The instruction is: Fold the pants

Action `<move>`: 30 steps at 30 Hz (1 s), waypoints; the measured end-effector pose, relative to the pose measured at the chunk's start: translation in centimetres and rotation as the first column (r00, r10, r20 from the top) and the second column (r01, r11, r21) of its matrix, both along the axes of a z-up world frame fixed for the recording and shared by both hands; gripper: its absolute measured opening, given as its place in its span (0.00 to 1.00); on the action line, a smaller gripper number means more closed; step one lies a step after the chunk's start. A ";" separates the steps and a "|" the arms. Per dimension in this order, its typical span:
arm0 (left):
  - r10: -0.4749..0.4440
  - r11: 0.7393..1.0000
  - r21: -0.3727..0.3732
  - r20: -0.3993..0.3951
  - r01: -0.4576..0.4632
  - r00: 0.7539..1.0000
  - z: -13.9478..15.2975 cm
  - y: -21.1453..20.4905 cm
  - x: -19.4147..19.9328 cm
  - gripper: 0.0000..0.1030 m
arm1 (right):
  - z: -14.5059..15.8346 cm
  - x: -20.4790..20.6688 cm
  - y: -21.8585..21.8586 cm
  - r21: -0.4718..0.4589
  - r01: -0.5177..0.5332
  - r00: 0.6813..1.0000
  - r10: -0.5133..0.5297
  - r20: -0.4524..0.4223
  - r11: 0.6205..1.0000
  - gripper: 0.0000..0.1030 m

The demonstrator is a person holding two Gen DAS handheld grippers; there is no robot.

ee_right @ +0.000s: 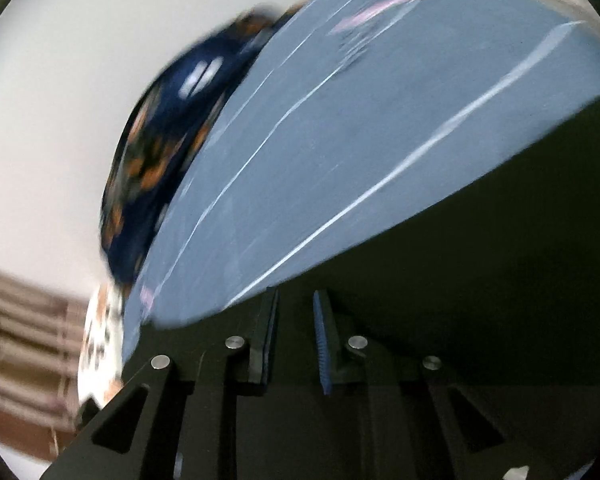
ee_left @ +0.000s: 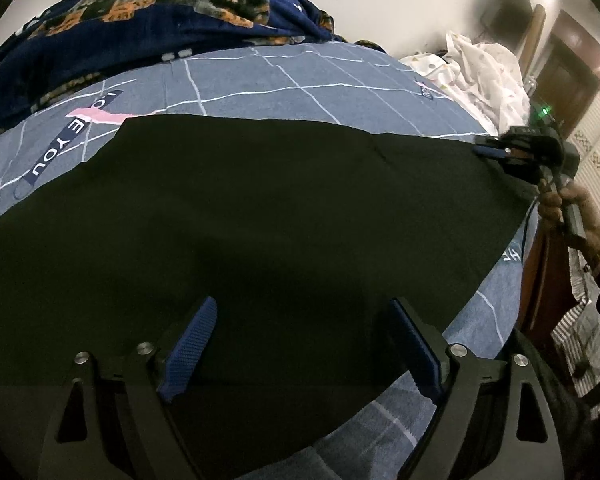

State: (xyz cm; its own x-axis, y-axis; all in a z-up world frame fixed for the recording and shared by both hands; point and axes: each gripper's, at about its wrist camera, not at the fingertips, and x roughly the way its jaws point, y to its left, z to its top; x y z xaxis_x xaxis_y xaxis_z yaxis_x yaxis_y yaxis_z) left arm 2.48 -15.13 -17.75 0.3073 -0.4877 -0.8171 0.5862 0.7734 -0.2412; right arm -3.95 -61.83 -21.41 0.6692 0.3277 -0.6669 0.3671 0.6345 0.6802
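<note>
Black pants [ee_left: 260,208] lie spread flat on a blue checked bedsheet [ee_left: 300,80]. My left gripper [ee_left: 304,312] is open, its blue-padded fingers [ee_left: 188,352] wide apart just above the near part of the pants, holding nothing. My right gripper [ee_left: 496,152] shows in the left wrist view at the pants' far right corner. In the blurred right wrist view the right gripper [ee_right: 296,304] hovers over the edge of the pants [ee_right: 480,264], with its pads [ee_right: 322,344] a narrow gap apart; whether cloth lies between them is unclear.
A navy blanket with orange print [ee_left: 160,8] is bunched along the far side of the bed. A white spotted cloth [ee_left: 484,68] lies at the far right corner. A wooden door [ee_left: 568,80] and a dark wooden bed frame [ee_left: 540,272] stand to the right.
</note>
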 end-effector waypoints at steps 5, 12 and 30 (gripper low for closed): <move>-0.005 1.000 0.008 -0.002 0.005 1.000 -0.1 -0.3 0.3 0.89 | 0.5 -7.4 -9.4 0.008 0.306 0.950 -0.306 0.061 0.952 0.19; -0.007 1.000 0.006 -0.004 0.007 1.000 -0.1 -0.4 0.2 0.91 | -1.9 -18.0 -14.4 0.212 0.447 0.873 -0.476 0.110 0.869 0.26; 0.023 1.000 -0.010 -0.030 -0.023 0.999 -0.1 -0.3 0.5 0.91 | -3.5 -15.3 -8.4 0.376 0.220 0.942 -0.297 0.159 0.900 0.48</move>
